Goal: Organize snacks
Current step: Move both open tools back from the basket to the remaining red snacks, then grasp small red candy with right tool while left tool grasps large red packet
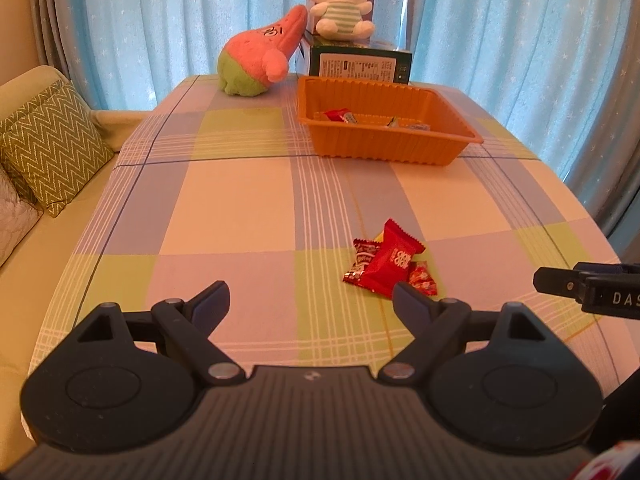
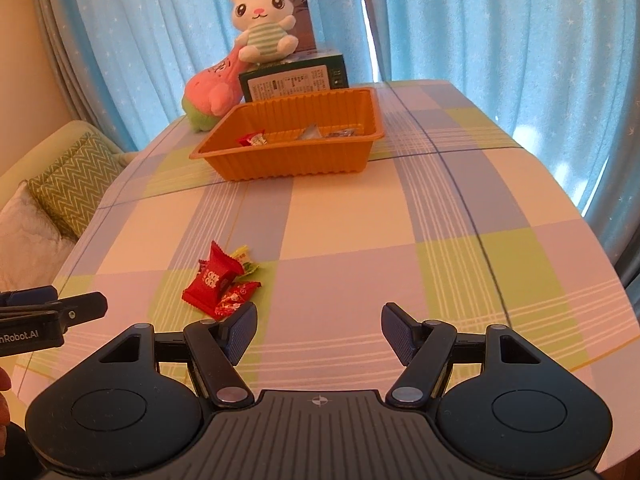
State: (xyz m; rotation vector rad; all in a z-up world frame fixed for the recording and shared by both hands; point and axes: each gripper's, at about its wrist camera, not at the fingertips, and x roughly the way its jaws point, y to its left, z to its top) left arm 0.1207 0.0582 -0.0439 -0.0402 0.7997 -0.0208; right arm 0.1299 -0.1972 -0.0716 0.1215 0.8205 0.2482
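A small pile of wrapped snacks lies on the checked tablecloth: a large red packet (image 1: pixel 390 264) on top, smaller red wrappers (image 1: pixel 362 258) and a yellow-green one under it. The pile also shows in the right wrist view (image 2: pixel 214 280). An orange tray (image 1: pixel 400 148) at the far side holds a few wrapped snacks (image 1: pixel 338 115); it shows in the right wrist view too (image 2: pixel 288 160). My left gripper (image 1: pixel 310 300) is open and empty, just short of the pile, which sits by its right finger. My right gripper (image 2: pixel 318 322) is open and empty, to the right of the pile.
Behind the tray stand a green box (image 1: pixel 360 65), a white plush bunny (image 1: pixel 342 0) on it, and a pink-green plush (image 1: pixel 258 60). A sofa with a zigzag cushion (image 1: pixel 48 148) is left of the table. Blue curtains hang behind.
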